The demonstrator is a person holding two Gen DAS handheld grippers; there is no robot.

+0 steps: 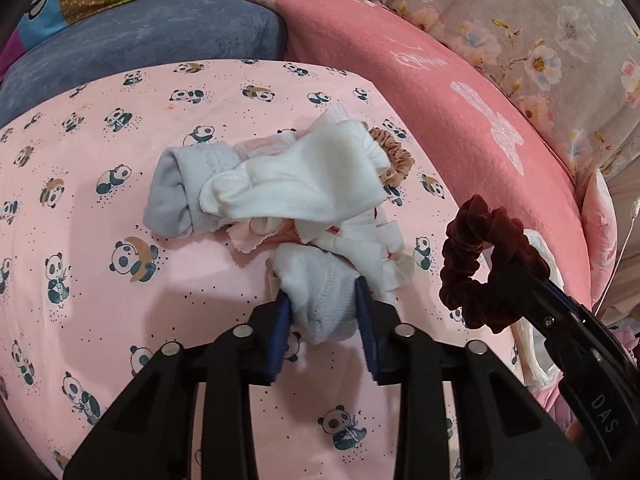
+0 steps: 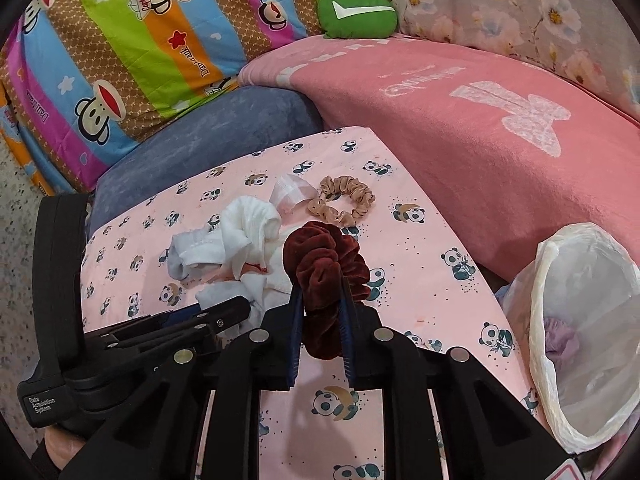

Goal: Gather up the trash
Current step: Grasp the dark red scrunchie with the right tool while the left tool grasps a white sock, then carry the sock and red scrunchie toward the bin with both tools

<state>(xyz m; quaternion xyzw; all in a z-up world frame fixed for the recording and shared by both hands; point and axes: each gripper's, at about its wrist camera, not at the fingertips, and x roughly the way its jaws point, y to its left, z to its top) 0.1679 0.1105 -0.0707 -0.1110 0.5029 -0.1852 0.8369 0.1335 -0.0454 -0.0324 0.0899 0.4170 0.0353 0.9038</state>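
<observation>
A pile of white and grey socks (image 1: 280, 176) lies on the pink panda sheet (image 1: 120, 140). My left gripper (image 1: 324, 292) is shut on a white sock (image 1: 320, 292) at the pile's near edge. My right gripper (image 2: 322, 300) is shut on a dark red velvet scrunchie (image 2: 324, 260) and holds it above the sheet; it also shows in the left wrist view (image 1: 476, 256). A beige scrunchie (image 2: 344, 200) lies behind the pile. A white plastic bag (image 2: 576, 340) stands open at the right, with something purple inside.
A pink towel-covered cushion (image 2: 480, 128) rises behind the sheet. A blue-grey cushion (image 2: 200, 140), a striped cartoon quilt (image 2: 120, 40) and a green plush (image 2: 356, 12) lie at the back. Speckled floor (image 2: 16, 220) shows at the left.
</observation>
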